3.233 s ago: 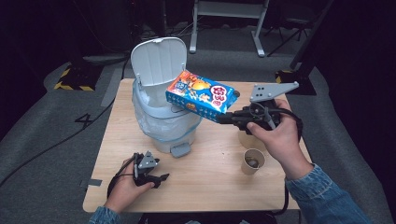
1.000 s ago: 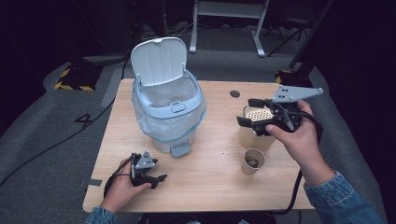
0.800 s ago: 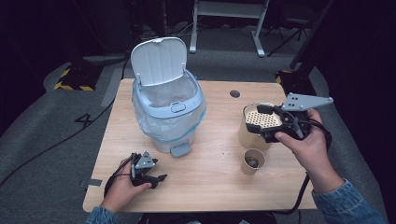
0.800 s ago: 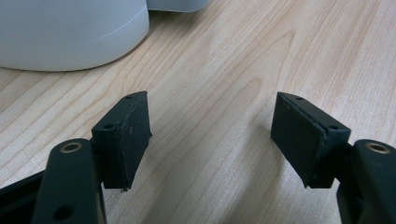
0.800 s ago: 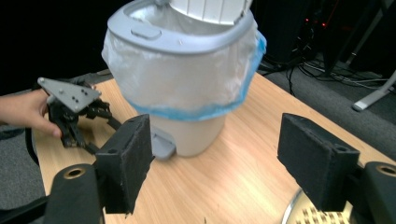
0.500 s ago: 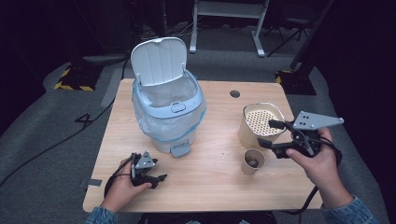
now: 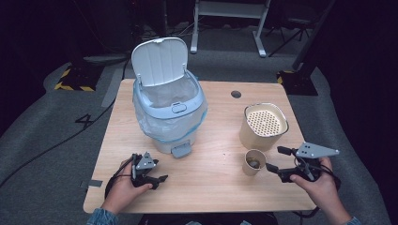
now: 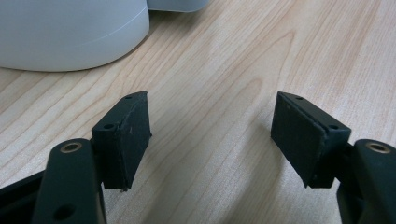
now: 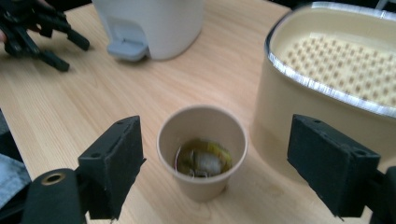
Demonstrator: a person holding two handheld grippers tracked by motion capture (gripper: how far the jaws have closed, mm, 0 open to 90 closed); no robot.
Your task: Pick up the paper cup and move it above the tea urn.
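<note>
A small paper cup with a wet brownish lump inside stands near the table's front right. My right gripper is low beside it on the right, pointing left at it. Its jaws have just been opening and stand wide; the cup sits just ahead of them, untouched by the pads. My left gripper rests on the table at the front left, open, with bare wood between its pads. A pale blue pedal bin with a plastic liner stands with its lid raised.
A beige round container with a perforated insert and metal rim stands just behind the cup, close to the right jaw. The bin's pedal faces the front edge. A cable hole lies at the back.
The snack box held over the bin earlier is gone from my right gripper. That hand has dropped from above the beige container to the table's front right, beside the cup. The left hand stayed put.
</note>
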